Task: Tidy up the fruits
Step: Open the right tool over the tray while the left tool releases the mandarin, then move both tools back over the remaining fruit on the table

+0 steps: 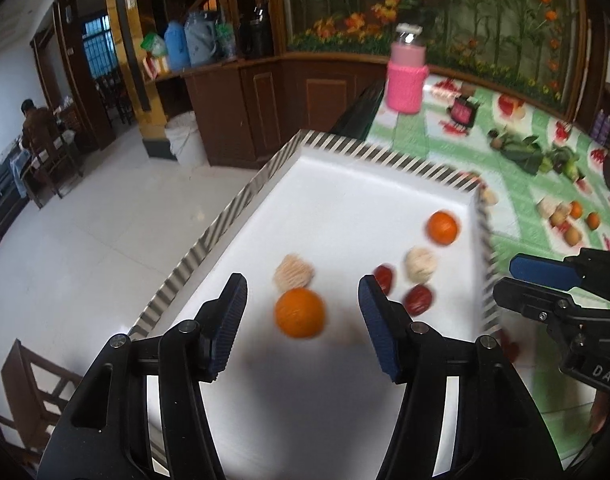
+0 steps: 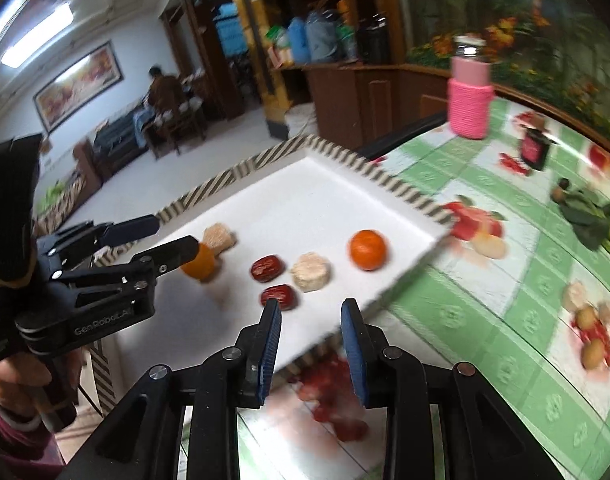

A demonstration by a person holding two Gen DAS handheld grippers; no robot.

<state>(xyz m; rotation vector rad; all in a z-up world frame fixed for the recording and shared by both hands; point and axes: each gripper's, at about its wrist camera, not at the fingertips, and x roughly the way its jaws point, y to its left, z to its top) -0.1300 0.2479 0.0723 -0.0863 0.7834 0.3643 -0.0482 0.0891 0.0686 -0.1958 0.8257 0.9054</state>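
Filling up: the white tray point(image 1: 345, 200) is holding six pieces, namely two oranges, two pale round fruits and two red dates point(image 1: 419, 300). More fruit point(image 1: 565, 216) is lying on the green tablecloth point(image 2: 485, 280), well beyond the right gripper point(image 2: 311, 344), so sorting looks partly done. Left gripper point(image 1: 303, 320) is tilting down over the tray, jaws apart, the near orange point(image 1: 299, 312) sitting loose between them, untouched. Right gripper is hovering over the tray's near edge, jaws narrowly apart, holding nothing.
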